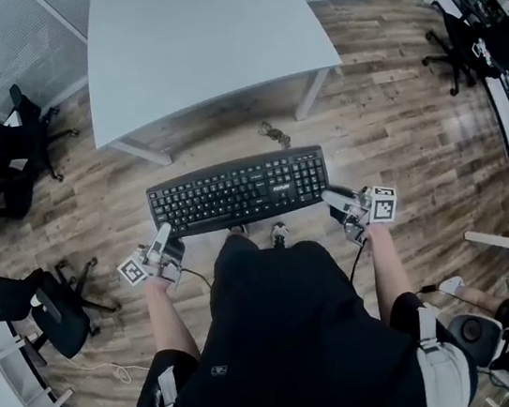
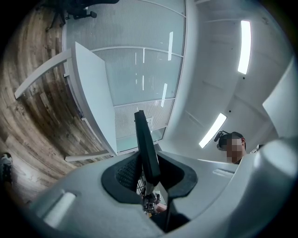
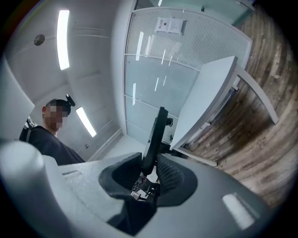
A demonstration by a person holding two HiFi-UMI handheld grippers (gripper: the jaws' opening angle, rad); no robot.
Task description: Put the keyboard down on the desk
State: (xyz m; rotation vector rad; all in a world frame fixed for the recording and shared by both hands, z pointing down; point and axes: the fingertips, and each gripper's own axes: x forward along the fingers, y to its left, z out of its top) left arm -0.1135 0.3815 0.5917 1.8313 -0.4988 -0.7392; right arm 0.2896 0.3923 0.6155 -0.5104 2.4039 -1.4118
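A black keyboard point(image 1: 238, 191) hangs level in the air over the wooden floor, just short of the white desk point(image 1: 201, 35). My left gripper point(image 1: 162, 233) is shut on its left end and my right gripper point(image 1: 334, 198) on its right end. In the left gripper view the keyboard point(image 2: 146, 144) shows edge-on, clamped between the pads of the left gripper point(image 2: 149, 171), with the desk point(image 2: 95, 93) beyond. In the right gripper view the keyboard point(image 3: 156, 132) stands edge-on between the pads of the right gripper point(image 3: 150, 169), and the desk point(image 3: 209, 97) lies behind it.
Black office chairs stand at the left point(image 1: 2, 160) and lower left point(image 1: 53, 313), another at the far right point(image 1: 461, 34) by a shelf. A small cable point(image 1: 273, 133) lies on the floor near the desk leg. A glass wall point(image 2: 139, 69) stands behind the desk.
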